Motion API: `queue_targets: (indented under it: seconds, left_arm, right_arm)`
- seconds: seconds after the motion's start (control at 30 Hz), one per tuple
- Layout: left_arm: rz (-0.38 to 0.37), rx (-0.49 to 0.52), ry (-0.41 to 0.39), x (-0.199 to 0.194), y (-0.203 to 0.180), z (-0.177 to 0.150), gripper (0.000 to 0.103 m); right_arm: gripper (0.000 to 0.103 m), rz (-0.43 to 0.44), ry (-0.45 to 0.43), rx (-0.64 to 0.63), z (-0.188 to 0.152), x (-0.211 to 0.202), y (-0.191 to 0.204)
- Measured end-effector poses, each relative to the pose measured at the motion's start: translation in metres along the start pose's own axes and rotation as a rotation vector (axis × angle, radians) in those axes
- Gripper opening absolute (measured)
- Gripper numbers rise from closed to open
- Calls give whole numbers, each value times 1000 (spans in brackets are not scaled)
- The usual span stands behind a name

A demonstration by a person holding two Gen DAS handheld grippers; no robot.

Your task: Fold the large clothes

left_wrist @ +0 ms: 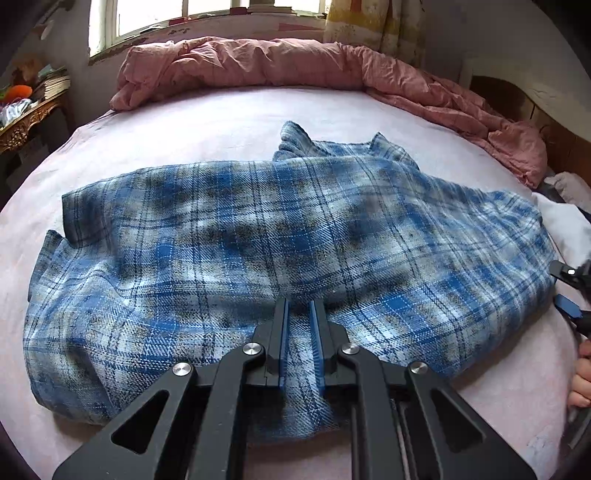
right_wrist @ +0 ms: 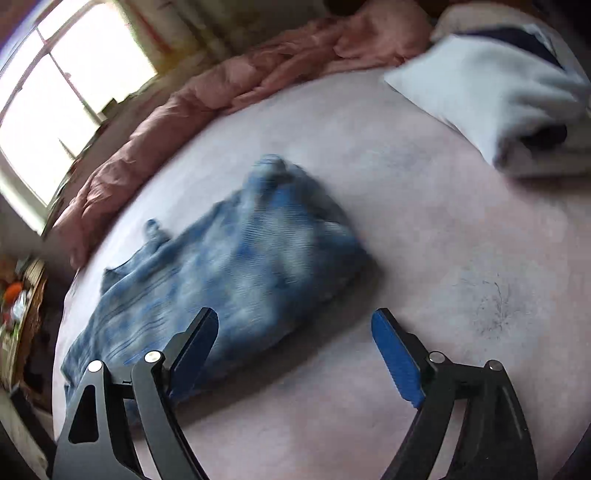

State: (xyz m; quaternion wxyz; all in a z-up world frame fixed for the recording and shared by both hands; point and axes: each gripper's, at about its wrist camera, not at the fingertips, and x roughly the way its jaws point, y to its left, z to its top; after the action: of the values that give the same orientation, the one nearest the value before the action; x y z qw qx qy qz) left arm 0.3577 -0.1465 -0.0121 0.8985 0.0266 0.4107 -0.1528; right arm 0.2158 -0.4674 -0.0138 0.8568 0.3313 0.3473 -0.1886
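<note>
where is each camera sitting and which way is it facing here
Left wrist: on the left claw, aimed forward and down across the blue plaid flannel shirt toward the window; its own fingers pinch a shirt fold, and the person's hand shows at the right edge.
Right wrist: on the right claw, tilted, blurred, looking down at the pink bed sheet; its fingers stand apart, empty.
Shared: shirt, sheet, crumpled pink duvet, window.

One plaid shirt, one pink quilt, one white folded cloth, two grippers.
</note>
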Motion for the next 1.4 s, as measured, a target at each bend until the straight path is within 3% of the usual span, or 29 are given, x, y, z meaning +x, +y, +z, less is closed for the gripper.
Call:
queue_targets:
  seconds: [0.1,0.17,0.23,0.27,0.33,0.4,0.47,0.63,0.83,0.9,0.93,0.97,1.03,1.17,1.27,1.33,1.4]
  left_arm:
    - [-1,2,-2,0,0,0,13]
    - [-5,-1,-5,-1,2,0,13]
    - [-6,-4,-9,-3,2,0,13]
    - [-5,-4,-12,-4,2,0,13]
    - [-5,-9,-21,-6,2,1,13]
    - [-9,-18,-29,-8,4,2,13]
    - [-11,-25,-33,-10,6,2,13]
    - [-12,-32,-32,-10,9,3,13]
    - [-10,-31,-34,-8,9,4,13]
    - [-11,-33,-35,-8,9,5,13]
    - [-12,-34,-35,-8,9,5,13]
    - [-13,-34,-35,-8,9,4,13]
    - [-12,-33,-38,-9,9,3,13]
    - [-5,-38,-56,-13,10,4,13]
    - [-4,-53,-74,-16,15,5,17]
    - [-6,-60,-80,-17,17,6,19]
    - [-8,-60,-84,-18,19,6,20]
  right_arm:
    - [83,-57,-18,-92,8,13,13]
    - [45,-87,-61,-87,11,12,16]
    - [22,-97,-91,-97,12,9,21]
    - [16,-110,-120,-141,10,4,31]
    - [13,-139,-204,-249,7,-12,54]
    - [12,-97,-260,-364,1,-26,85]
    - [12,-1,-257,-443,-5,-39,112]
    - [12,214,-124,-621,-37,-41,175]
    - [13,246,48,-614,-74,10,186]
    - [14,255,55,-614,-76,13,184]
    - [20,291,60,-611,-74,11,184]
    - [33,340,79,-607,-72,9,183]
    - [51,406,105,-599,-75,7,175]
    - [51,423,90,-645,-83,-3,175]
    - [51,459,35,-579,-76,-16,168]
    - [51,421,-76,-518,-64,-27,156]
    - [51,326,-210,-483,-57,-35,147]
